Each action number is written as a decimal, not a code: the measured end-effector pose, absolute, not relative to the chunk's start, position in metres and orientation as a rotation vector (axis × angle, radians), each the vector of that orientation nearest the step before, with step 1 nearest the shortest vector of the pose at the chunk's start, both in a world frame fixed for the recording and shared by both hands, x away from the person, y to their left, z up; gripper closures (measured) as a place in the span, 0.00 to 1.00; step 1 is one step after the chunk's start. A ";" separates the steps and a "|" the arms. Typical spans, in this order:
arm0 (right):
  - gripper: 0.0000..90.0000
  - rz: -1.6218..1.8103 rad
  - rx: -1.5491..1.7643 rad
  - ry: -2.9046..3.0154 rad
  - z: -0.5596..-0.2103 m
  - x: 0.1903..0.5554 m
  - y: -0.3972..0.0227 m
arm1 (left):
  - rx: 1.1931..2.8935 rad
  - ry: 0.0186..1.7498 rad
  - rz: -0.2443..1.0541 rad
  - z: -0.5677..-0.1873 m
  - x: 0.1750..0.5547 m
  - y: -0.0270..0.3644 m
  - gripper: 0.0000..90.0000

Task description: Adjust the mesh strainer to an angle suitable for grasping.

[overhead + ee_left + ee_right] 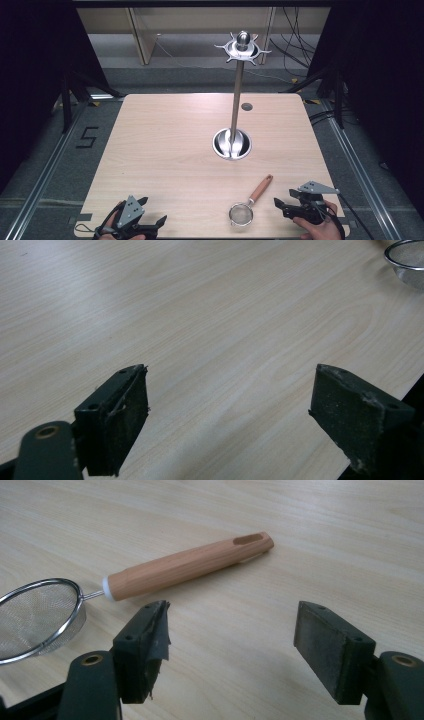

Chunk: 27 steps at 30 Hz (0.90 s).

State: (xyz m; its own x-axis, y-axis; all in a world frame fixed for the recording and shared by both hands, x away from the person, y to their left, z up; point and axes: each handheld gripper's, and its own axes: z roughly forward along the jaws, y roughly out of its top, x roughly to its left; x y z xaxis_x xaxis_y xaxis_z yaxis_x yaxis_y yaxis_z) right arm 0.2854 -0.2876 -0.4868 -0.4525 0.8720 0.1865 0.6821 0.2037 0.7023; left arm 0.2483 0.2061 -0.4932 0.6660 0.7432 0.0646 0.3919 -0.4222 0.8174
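Pre-grasp stage: small wire-mesh strainer with wooden handle [187, 565] lies on the light wood tabletop [165, 150] near the right hand-held gripper [232, 645]; both that and the left hand-held gripper [230, 415] are released. Next, probably, closing on the handle.

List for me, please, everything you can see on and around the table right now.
Table: one, pale wood, centre of the high view.
Stand: one, silver metal pole with a spiked hanger ring on top and a round dish base, right of the table's middle.
Strainer: one, silver mesh bowl with a light brown wooden handle, lying near the front edge, right of centre.
Round spot: one, grey, far side of the table.
Cables: several, black, on the floor beyond the table.
Left gripper: one, black, open, front left corner, held by a hand.
Right gripper: one, black, open, front right, beside the strainer, not touching it.
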 end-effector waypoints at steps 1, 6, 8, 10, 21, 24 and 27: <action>0.35 1.092 1.488 2.233 -0.487 0.285 -0.287 | 2.039 0.913 0.523 -0.494 0.246 0.204 0.17; 0.35 1.100 1.484 2.219 -0.487 0.285 -0.287 | 2.073 0.861 0.544 -0.492 0.247 0.206 0.16; 0.35 1.096 1.475 2.223 -0.487 0.286 -0.287 | 2.079 0.853 0.545 -0.491 0.247 0.206 0.16; 0.35 1.098 1.442 2.234 -0.487 0.288 -0.288 | 2.075 0.856 0.546 -0.491 0.247 0.206 0.16; 0.35 1.169 1.506 2.216 -0.482 0.293 -0.284 | 2.047 0.886 0.537 -0.492 0.247 0.204 0.16; 0.34 1.180 1.492 2.247 -0.480 0.302 -0.278 | 2.045 0.890 0.532 -0.492 0.247 0.203 0.16; 0.34 1.161 1.494 2.271 -0.478 0.311 -0.266 | 2.022 0.897 0.516 -0.491 0.246 0.202 0.16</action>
State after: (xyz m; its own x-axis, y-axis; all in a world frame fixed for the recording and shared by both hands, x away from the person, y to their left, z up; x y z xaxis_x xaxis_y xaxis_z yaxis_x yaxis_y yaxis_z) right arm 0.3113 -0.2663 -0.4781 -0.4760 0.8426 0.2520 0.6975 0.1872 0.6917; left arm 0.2457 0.2022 -0.4908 0.6585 0.7519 0.0310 0.4046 -0.3885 0.8279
